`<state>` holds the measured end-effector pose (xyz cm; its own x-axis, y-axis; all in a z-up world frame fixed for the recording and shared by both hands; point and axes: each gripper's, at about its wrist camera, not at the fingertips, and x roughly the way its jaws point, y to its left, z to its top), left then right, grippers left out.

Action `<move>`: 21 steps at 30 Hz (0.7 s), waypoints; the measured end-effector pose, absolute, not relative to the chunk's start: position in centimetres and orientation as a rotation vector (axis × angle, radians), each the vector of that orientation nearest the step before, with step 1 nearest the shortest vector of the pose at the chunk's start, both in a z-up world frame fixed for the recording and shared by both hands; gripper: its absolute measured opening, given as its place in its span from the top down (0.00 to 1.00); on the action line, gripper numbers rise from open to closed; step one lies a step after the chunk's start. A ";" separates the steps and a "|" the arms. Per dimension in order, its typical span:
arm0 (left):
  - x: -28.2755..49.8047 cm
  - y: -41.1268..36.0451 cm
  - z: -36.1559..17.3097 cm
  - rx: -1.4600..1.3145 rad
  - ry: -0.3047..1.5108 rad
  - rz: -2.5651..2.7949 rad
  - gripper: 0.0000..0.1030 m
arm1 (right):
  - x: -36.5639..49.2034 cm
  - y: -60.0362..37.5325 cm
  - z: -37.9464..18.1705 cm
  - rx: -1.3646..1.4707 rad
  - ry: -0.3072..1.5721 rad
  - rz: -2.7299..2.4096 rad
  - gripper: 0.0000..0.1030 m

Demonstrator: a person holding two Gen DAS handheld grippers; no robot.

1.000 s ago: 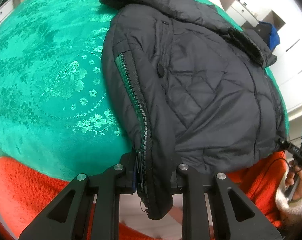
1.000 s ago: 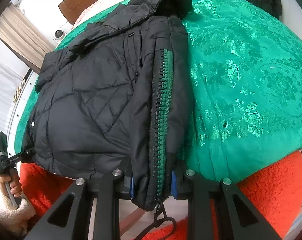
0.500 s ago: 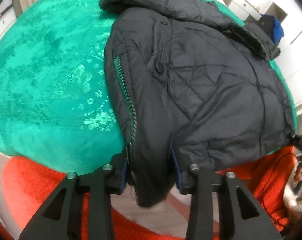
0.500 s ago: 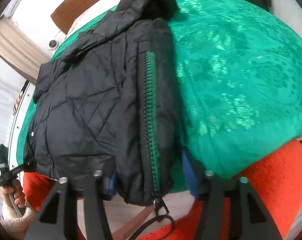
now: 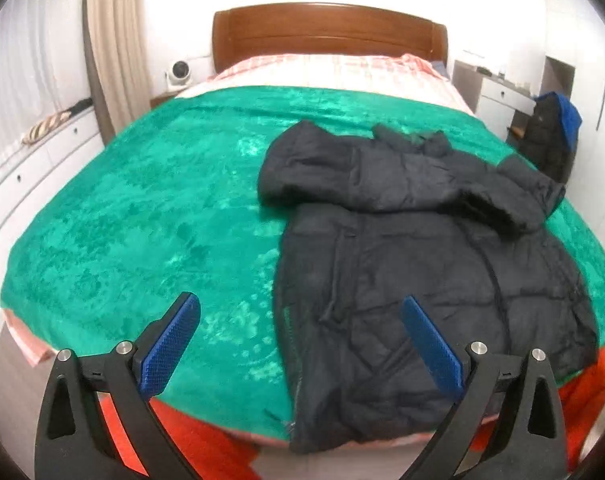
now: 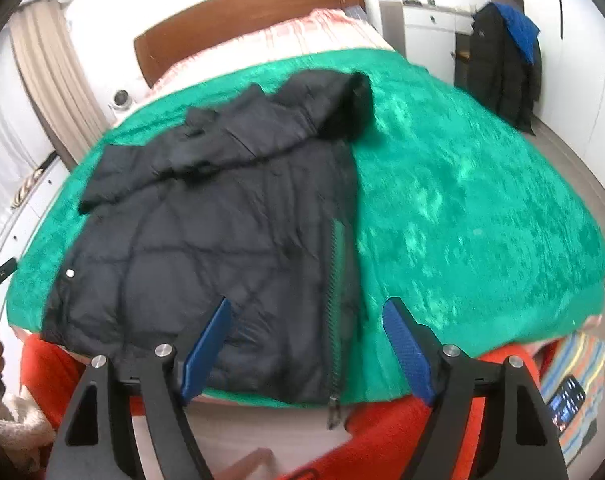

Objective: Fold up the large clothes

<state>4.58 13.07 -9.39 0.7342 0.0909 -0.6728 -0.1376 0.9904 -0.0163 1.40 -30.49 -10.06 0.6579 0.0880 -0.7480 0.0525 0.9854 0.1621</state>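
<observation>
The black quilted jacket is lying flat on the green blanket of the bed. Its hem is reaching the foot edge of the bed and hanging a little over it. Seen from the foot, it is sitting right of centre in the left wrist view, with its hood and a sleeve lying across the top, towards the headboard. In the right wrist view the jacket is showing its zip running down to a pull that is dangling past the foot edge.

The left gripper is hovering above the foot edge with its fingers spreading very wide, and nothing is sitting between them. The right gripper is likewise opening, its fingers apart and clear of the cloth, with the zip edge below the gap but not pinched.

The jacket is looking padded and soft, so it will probably be light for its bulk but springy: folds will likely be puffing back open unless pressed down. The shell is looking smooth and possibly slippery, so a shallow pinch may be sliding off. Firmer places to take hold would be the zip edge and the hem corners at the foot edge, or the sleeve cuff, where the cloth is doubled and stitched. Taking two corners together should be keeping the panel from sagging as it is carried over.
</observation>
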 end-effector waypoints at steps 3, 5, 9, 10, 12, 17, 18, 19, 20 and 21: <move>4.7 12.3 -10.2 -0.082 0.755 0.097 0.02 | 0.8 -29.5 -9.5 0.170 0.830 0.057 0.16; 4.8 11.5 -10.5 -0.100 0.764 0.076 0.02 | 1.0 -28.8 -9.7 0.165 0.831 0.071 0.15; 4.4 10.4 -10.6 -0.142 0.772 0.042 0.02 | 0.8 -28.0 -9.9 0.166 0.829 0.098 0.15; 4.4 10.3 -10.6 -0.148 0.770 0.037 0.02 | 0.8 -27.6 -9.8 0.164 0.823 0.111 0.14; 4.4 10.0 -10.5 -0.148 0.767 0.036 0.02 | 0.7 -27.1 -9.6 0.157 0.817 0.127 0.12; 4.2 9.7 -10.2 -0.147 0.772 0.030 0.02 | 0.3 -25.4 -9.6 0.120 0.800 0.184 0.12; 4.2 9.7 -10.2 -0.144 0.777 0.030 0.02 | 0.3 -25.0 -9.7 0.109 0.803 0.198 0.12; 4.2 9.6 -10.2 -0.141 0.782 0.026 0.02 | 0.3 -24.7 -9.8 0.101 0.806 0.204 0.12; 4.1 9.6 -10.2 -0.138 0.785 0.021 0.02 | 0.3 -24.3 -9.9 0.085 0.810 0.211 0.12; 4.1 9.4 -10.2 -0.133 0.787 0.019 0.01 | 0.3 -24.0 -10.0 0.068 0.813 0.216 0.12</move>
